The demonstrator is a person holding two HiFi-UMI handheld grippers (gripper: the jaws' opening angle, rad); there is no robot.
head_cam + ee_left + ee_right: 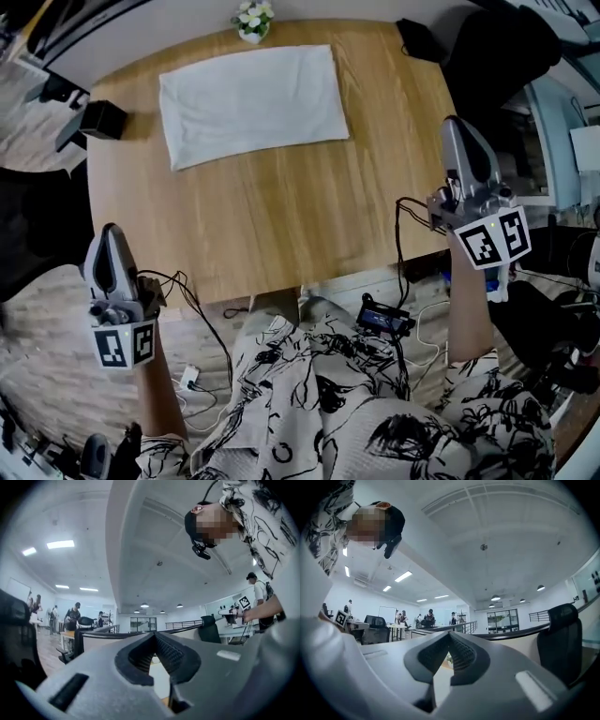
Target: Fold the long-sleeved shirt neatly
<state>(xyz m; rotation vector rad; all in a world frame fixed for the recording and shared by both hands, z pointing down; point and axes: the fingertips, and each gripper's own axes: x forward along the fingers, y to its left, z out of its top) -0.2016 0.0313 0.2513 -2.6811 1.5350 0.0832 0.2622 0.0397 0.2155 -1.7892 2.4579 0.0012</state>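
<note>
Left gripper: jaws pressed together with nothing between them; held by the near left corner of the table.
Right gripper: jaws likewise closed and empty; held at the table's right edge.
Shirt: white, lying flat as a tidy rectangle on the table's far half. It is well apart from both grippers, ahead and to the right of the left one, ahead and to the left of the right one.
Task status: judged complete or nearly so. The fold looks even and no sleeve shows loose.
Handling: judged light, soft and limp. Thin cloth will sag and unfold if lifted by one point, and will likely slide easily on the smooth wood.
Hold points: if adjustment is needed, pinch the two corners of one short edge, one per gripper, taking all layers together.
Risk: a shallow pinch may catch only the top layer and spoil the fold.
Other items: flowers in a small pot just beyond the shirt; black box ahead of the left gripper, at the table's far left corner.
Markings: each gripper carries a cube with black-and-white square markers. No brand, label or readable wording shows on the shirt or table.
</note>
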